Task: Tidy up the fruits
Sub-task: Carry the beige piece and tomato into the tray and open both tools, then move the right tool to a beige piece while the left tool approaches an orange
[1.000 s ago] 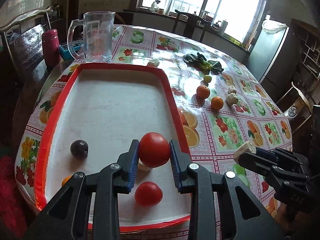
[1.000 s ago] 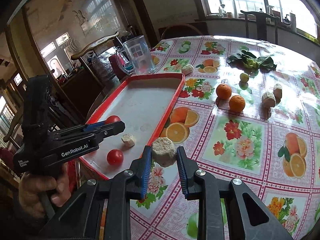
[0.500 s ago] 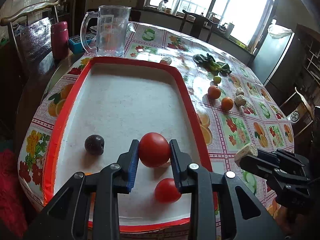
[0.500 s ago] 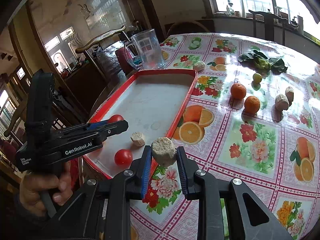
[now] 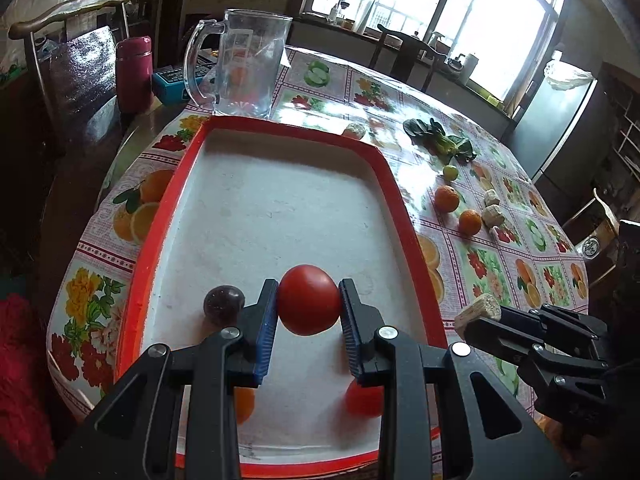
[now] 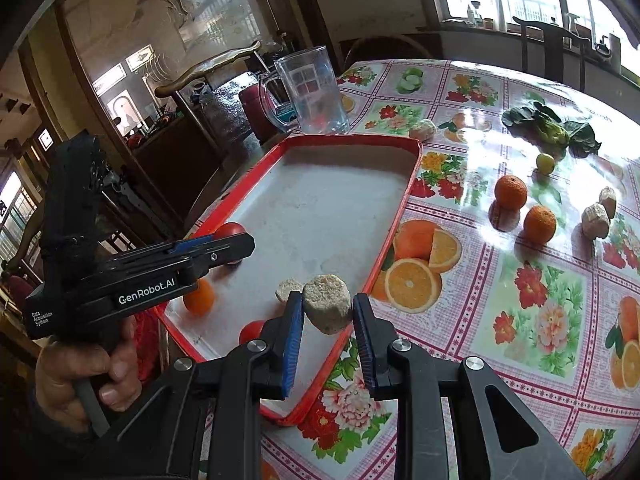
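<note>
Left gripper (image 5: 308, 308), clamping the tomato (image 5: 308, 299), has advanced up the red-rimmed tray (image 5: 394, 196); the plum (image 5: 223, 305) now lies just beside it. Right gripper (image 6: 327, 320) pinches a beige chunk (image 6: 327, 308) over the tray's lower edge. The tray holds a second tomato (image 5: 362, 398) and an orange (image 6: 199, 297).

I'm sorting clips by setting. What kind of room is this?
Probably a home dining room: a round table with a fruit-print oilcloth, wooden chairs around it, and a tall grey refrigerator by the windows.

Glossy tablecloth (image 5: 492, 268) — clear glass jug (image 5: 248, 68), matt white tray (image 5: 280, 200), smooth tomato (image 5: 308, 300).
</note>
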Action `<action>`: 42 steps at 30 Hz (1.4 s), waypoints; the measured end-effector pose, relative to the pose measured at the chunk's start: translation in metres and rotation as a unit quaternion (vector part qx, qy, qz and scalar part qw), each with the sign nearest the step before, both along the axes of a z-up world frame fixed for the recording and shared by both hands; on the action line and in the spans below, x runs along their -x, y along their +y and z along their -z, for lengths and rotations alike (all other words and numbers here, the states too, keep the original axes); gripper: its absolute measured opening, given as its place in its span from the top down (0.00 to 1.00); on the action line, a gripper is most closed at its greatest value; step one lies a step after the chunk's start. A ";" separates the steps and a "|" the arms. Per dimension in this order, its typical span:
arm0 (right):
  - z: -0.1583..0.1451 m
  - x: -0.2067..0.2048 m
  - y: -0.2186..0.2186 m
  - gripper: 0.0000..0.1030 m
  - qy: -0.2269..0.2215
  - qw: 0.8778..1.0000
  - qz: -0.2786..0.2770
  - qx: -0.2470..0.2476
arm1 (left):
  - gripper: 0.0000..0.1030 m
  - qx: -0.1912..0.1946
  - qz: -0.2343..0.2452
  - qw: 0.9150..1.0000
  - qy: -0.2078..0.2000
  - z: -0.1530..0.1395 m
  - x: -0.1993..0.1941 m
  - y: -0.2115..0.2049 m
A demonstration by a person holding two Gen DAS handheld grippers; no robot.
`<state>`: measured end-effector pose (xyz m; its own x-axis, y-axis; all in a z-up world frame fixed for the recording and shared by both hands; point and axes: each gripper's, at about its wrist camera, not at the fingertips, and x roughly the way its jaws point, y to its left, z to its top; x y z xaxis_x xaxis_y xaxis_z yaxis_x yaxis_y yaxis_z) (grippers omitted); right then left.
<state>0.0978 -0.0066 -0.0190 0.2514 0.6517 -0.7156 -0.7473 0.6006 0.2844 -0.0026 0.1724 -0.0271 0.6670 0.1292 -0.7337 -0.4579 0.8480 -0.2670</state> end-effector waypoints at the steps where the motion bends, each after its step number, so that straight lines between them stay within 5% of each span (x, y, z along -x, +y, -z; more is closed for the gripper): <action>1: 0.000 -0.002 0.005 0.76 0.000 1.000 -0.002 0.001 | 0.73 0.000 -0.002 1.000 0.000 0.000 0.000 0.004; 17: 0.030 -0.030 0.077 0.76 0.010 0.998 -0.032 0.048 | 0.73 0.024 -0.031 0.999 0.034 0.023 -0.017 0.055; 26: 0.042 -0.029 0.086 0.72 0.006 0.997 -0.044 0.069 | 0.73 0.006 -0.033 0.997 0.064 0.031 -0.023 0.054; 32: 0.030 -0.025 0.070 0.69 0.013 0.998 -0.042 0.048 | 0.62 0.008 -0.043 0.997 0.056 0.024 -0.015 0.054; 42: 0.001 -0.015 0.002 0.66 0.004 1.000 0.001 0.004 | 0.62 -0.010 -0.033 0.999 0.034 0.001 -0.007 0.031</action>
